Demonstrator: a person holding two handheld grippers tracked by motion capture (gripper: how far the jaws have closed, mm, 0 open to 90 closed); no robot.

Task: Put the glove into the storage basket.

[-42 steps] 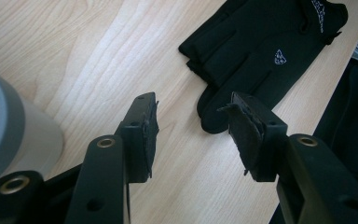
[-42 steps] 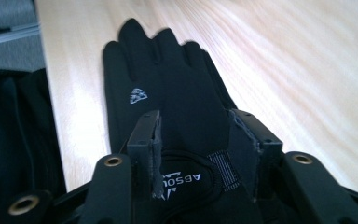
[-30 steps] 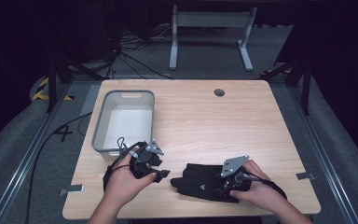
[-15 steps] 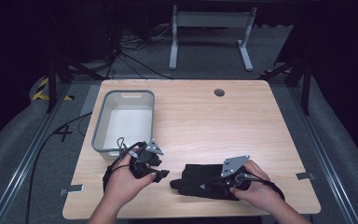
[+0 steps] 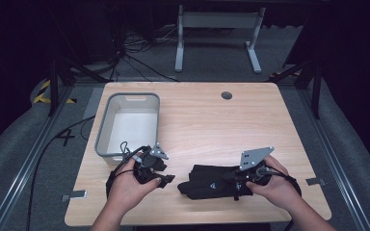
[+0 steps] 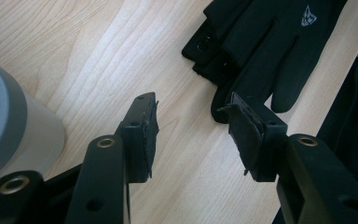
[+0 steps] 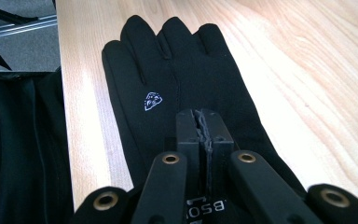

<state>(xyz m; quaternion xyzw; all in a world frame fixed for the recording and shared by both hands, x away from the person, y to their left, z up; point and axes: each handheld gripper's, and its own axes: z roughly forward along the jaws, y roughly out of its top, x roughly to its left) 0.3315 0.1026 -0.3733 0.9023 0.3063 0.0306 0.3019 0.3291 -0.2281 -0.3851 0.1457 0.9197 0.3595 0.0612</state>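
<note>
With the right gripper just closed, its fingers pinching glove fabric thinly, and the left gripper half-open and empty, slippage is risked.

Looks like a lab or recording studio. Dark surroundings, grey carpeted floor, metal rails left and right, tangled cables and a metal stand far behind the lone wooden surface.

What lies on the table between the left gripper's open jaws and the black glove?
Bare wood. In the left gripper view the table runs unbroken from the left gripper to the black glove; the high view shows the same gap.
</note>
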